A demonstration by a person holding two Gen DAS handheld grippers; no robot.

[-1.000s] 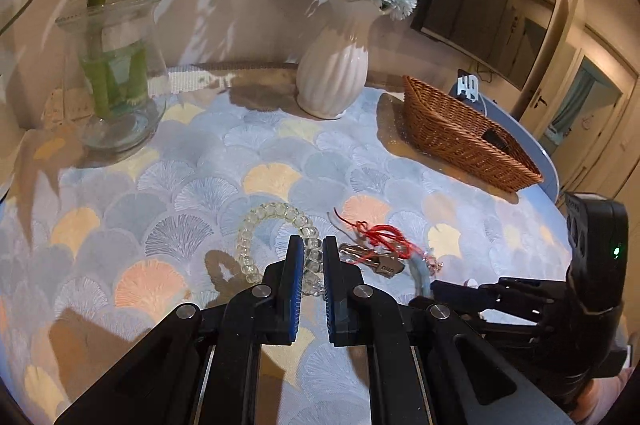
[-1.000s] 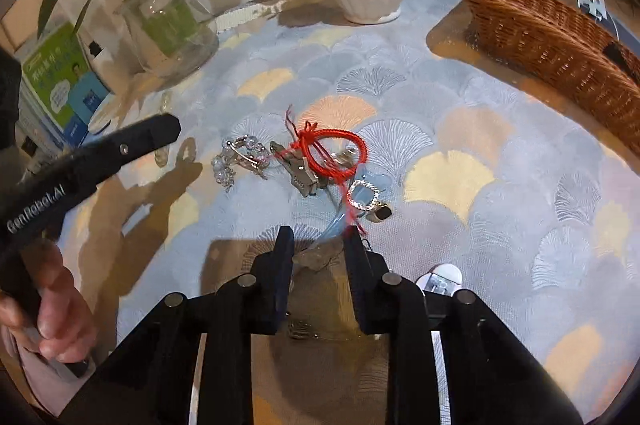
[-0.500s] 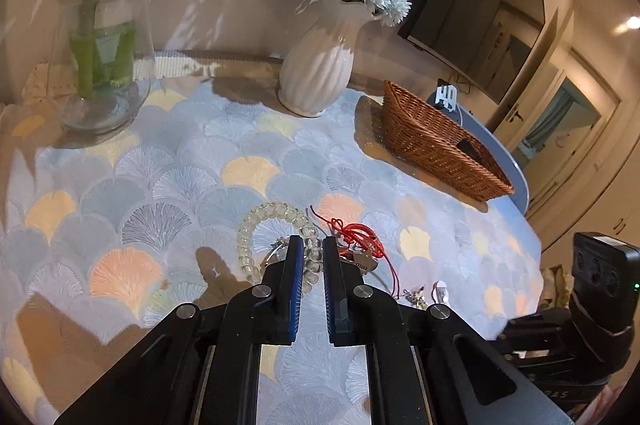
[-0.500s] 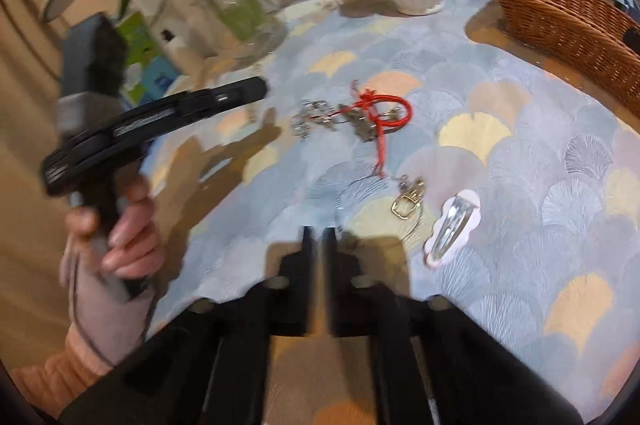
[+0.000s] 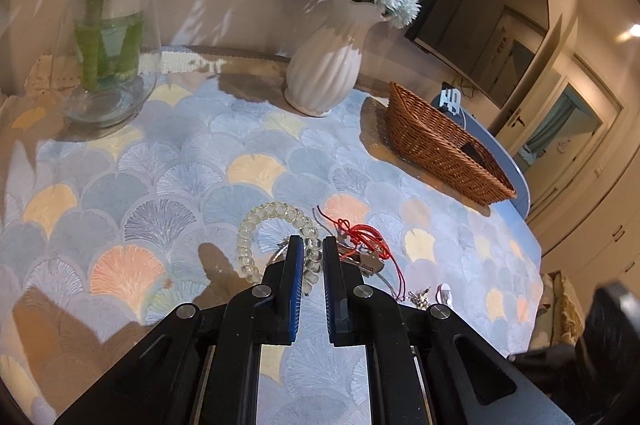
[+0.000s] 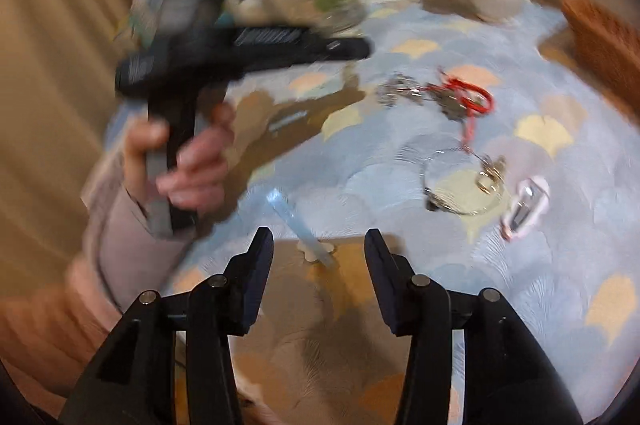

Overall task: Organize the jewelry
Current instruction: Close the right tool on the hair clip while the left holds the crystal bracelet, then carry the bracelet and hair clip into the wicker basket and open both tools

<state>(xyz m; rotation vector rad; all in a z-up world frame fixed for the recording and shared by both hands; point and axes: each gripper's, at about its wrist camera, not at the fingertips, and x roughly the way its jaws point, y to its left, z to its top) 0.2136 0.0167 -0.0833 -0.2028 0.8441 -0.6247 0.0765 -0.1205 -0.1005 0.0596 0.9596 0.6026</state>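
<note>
Glass-bead bracelet (image 5: 276, 225) lay just beyond the nearly closed, empty left gripper (image 5: 308, 245); the right gripper (image 6: 318, 245), blurred, seemed wide open and empty.

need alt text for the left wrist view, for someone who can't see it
The left gripper, jaws narrowly apart, hovers over a clear bead bracelet beside a tangled red cord on a fan-patterned tablecloth. Behind stand a glass vase, a white flower vase and a wicker basket.

Right tongs (image 6: 319, 245) agape, left tongs (image 5: 308, 249) narrow.
</note>
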